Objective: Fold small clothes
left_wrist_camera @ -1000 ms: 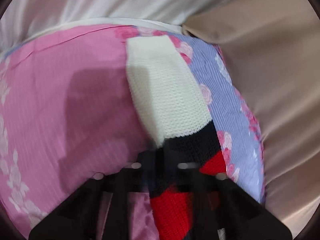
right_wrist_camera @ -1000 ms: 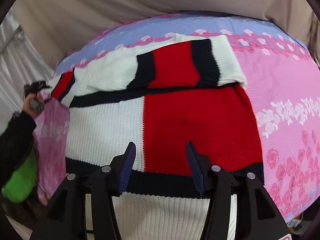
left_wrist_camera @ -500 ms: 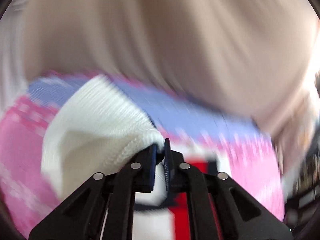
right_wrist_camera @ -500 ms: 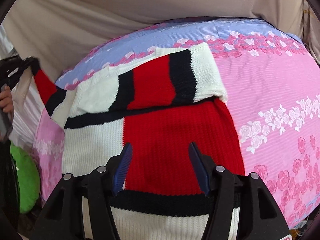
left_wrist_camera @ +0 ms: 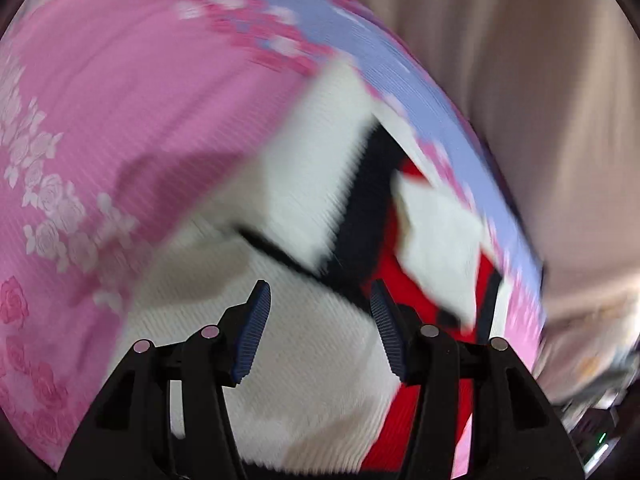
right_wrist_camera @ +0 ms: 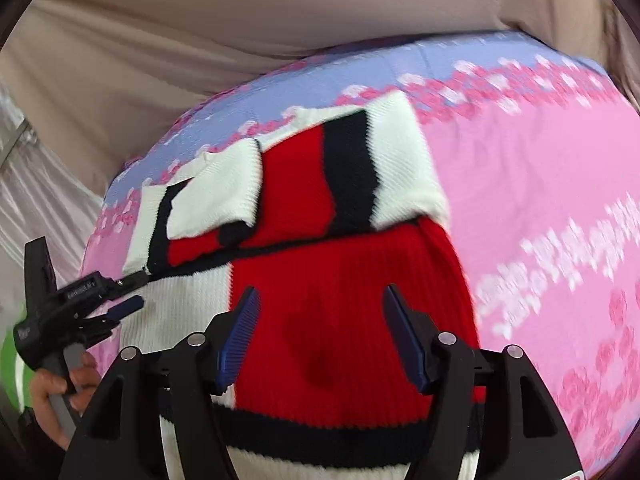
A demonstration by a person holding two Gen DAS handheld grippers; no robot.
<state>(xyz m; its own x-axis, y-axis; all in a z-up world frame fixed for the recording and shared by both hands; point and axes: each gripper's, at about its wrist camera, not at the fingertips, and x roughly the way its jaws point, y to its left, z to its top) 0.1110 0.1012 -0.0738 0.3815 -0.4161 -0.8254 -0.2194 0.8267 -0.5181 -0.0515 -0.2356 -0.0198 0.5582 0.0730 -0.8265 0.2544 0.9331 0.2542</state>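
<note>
A knitted sweater (right_wrist_camera: 348,280) in red, white and black blocks lies flat on the bed. Both sleeves are folded across its chest: the left sleeve's white cuff (right_wrist_camera: 216,192) rests loose on the red, the other sleeve (right_wrist_camera: 360,168) beside it. The left wrist view is blurred; there the left gripper (left_wrist_camera: 319,296) hovers over the sweater's white panel (left_wrist_camera: 312,360), its jaws opening with nothing between them, and the cuff (left_wrist_camera: 436,240) lies ahead. From the right wrist, the left gripper (right_wrist_camera: 134,292) sits at the sweater's left edge. The right gripper (right_wrist_camera: 320,296) hangs over the red panel, jaws opening, holding nothing.
The sweater lies on a pink and lilac rose-print sheet (right_wrist_camera: 540,184). Beige fabric (right_wrist_camera: 200,40) rises behind the bed, pale satin cloth (right_wrist_camera: 32,184) to the left. A person's hand (right_wrist_camera: 60,392) holds the left gripper's handle next to something green (right_wrist_camera: 8,360).
The left gripper carried the sleeve over the sweater and let it go; its jaws went from shut to open. The right gripper moved in over the red panel and widened slightly.
</note>
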